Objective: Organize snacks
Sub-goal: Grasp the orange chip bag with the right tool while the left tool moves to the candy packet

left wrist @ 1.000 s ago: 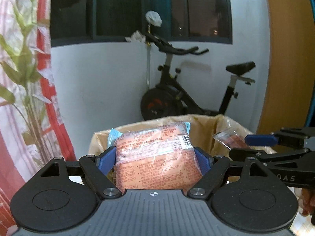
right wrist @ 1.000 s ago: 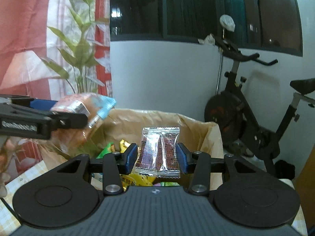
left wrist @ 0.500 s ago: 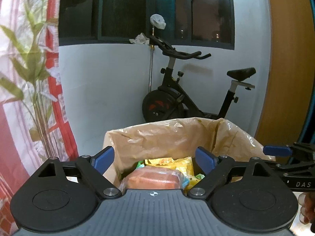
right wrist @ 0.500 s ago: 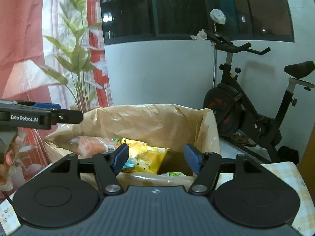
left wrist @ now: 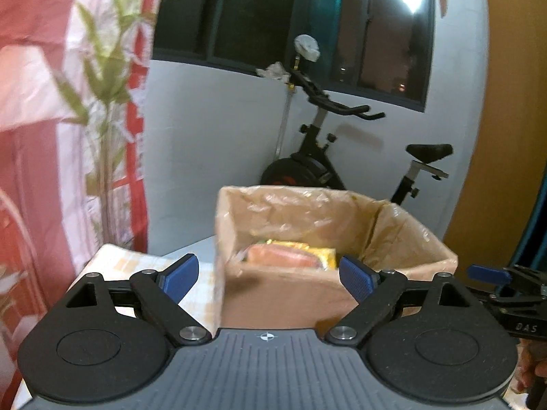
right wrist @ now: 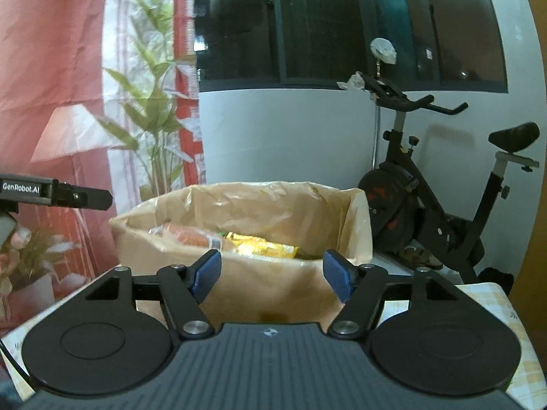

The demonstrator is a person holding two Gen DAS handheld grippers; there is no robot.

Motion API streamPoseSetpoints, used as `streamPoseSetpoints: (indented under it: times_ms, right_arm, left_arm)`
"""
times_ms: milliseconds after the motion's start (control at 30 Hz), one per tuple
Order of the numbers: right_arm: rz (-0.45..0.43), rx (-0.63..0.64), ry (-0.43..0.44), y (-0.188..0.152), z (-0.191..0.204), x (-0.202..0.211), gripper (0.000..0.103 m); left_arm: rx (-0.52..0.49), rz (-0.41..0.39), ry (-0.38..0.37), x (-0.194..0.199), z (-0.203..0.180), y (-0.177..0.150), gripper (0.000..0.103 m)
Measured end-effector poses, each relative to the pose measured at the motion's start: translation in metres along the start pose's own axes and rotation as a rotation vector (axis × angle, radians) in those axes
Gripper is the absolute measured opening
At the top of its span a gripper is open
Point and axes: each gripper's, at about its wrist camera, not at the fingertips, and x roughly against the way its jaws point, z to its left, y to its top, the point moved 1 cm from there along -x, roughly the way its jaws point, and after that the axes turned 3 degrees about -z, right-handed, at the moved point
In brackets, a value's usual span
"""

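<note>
A cardboard box point(left wrist: 283, 300) lined with clear plastic stands on the table; it also shows in the right wrist view point(right wrist: 273, 294). Inside lie an orange snack pack point(left wrist: 280, 255) point(right wrist: 191, 235) and yellow snack packs point(left wrist: 323, 256) point(right wrist: 263, 247). My left gripper point(left wrist: 268, 278) is open and empty, in front of the box's near wall. My right gripper point(right wrist: 271, 275) is open and empty, also just before the box. The right gripper shows at the right edge of the left wrist view point(left wrist: 506, 283); the left gripper's body shows at the left edge of the right wrist view.
A checked tablecloth point(left wrist: 112, 259) point(right wrist: 492, 307) covers the table. An exercise bike point(left wrist: 328, 167) point(right wrist: 427, 205) stands behind against a white wall. A red and white curtain with a leaf print point(left wrist: 68, 119) hangs at the left, and an orange panel point(left wrist: 506, 136) at the right.
Both grippers have let go of their snack packs into the box, opened, and drawn back and lower, so the box now sits farther ahead.
</note>
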Motion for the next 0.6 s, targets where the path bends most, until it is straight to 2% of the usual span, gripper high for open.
streamPoseSetpoints:
  times_ms: [367, 600]
  right_arm:
    - [0.106, 0.029, 0.028, -0.036, 0.01, 0.006, 0.085]
    - [0.173, 0.072, 0.007, -0.06, 0.018, 0.001, 0.086]
  left_arm:
    - [0.048, 0.062, 0.051, 0.011, 0.018, -0.047, 0.091]
    - [0.056, 0.114, 0.088, 0.012, 0.021, -0.071, 0.091]
